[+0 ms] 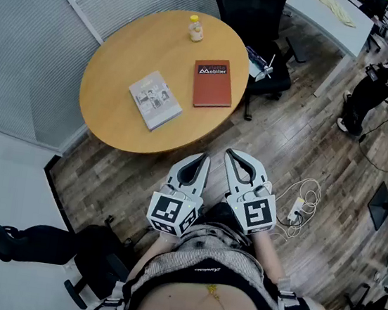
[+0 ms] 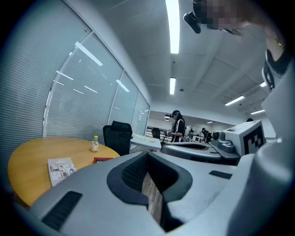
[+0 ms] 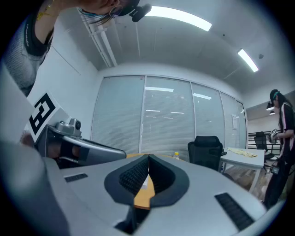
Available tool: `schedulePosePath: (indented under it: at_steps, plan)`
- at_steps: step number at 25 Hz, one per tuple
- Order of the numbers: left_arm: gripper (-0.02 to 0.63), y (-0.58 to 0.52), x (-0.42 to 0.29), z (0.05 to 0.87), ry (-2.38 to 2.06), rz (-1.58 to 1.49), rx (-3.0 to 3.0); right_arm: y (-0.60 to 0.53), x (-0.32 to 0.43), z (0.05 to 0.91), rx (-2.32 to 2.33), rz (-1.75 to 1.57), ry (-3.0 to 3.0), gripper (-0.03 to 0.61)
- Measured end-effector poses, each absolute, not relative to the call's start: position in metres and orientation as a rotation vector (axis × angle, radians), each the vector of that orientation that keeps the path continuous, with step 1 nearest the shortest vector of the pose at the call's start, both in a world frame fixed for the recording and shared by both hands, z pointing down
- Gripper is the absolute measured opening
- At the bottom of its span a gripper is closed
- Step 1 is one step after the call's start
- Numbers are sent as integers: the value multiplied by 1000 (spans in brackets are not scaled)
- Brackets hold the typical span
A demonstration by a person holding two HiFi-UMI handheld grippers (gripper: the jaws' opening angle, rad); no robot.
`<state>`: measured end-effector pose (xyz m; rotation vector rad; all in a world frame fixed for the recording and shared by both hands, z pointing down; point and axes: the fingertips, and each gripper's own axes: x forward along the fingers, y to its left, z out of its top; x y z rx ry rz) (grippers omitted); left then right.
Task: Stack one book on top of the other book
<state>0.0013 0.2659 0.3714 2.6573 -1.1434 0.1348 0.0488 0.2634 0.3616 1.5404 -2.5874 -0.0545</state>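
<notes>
The person is holding the left gripper (image 1: 200, 159) and right gripper (image 1: 231, 155) at waist level, each with its jaws pressed together on nothing. On the round wooden table (image 1: 123, 49), the red book (image 1: 212, 83) is lying beside the grey illustrated book (image 1: 155, 99), not touching it, near what may be a juice bottle (image 1: 195, 28).

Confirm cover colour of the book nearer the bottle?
Red-brown cover with a dark title band along its top edge; clearest in the head view.
</notes>
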Motion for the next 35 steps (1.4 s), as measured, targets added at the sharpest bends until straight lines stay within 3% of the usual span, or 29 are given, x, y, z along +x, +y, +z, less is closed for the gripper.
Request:
schedulePosePath:
  at_steps: [12,21,35]
  plan:
    - [21,259,30,379,-1206,95,2612,257,84,365,1577,87,-2632,21]
    - [21,253,44,386,-1229,94,2568,248,93,371,1486,16,-2682,21]
    - [21,174,51,394,-1124,86,2592,181,90,380,1542,83,-2610,21]
